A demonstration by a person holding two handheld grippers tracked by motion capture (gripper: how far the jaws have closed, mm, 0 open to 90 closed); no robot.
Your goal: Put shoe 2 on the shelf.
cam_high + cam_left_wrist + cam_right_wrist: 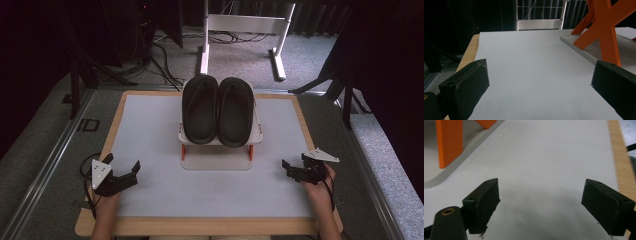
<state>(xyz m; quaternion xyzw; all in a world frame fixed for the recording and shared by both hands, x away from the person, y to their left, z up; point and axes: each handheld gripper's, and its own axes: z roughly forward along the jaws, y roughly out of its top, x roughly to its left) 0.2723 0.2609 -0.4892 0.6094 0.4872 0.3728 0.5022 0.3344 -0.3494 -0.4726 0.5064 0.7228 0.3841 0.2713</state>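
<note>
Two black slippers [218, 110] lie side by side on top of a small white rack with orange legs [217, 150] at the table's middle back. My left gripper [121, 167] rests near the front left of the white mat, open and holding nothing. My right gripper [294, 164] rests near the front right, open too, with nothing between its jaws. In the left gripper view the rack's orange cross leg [605, 27] stands ahead to the right of that gripper [539, 85]. In the right gripper view an orange leg [449, 142] shows at the upper left, beyond the gripper [540, 200].
A white mat [150, 130] covers a wooden-edged board [112, 127]. Behind the table stands a white metal frame [245, 30], with cables on the grey floor. Dark stands flank both sides.
</note>
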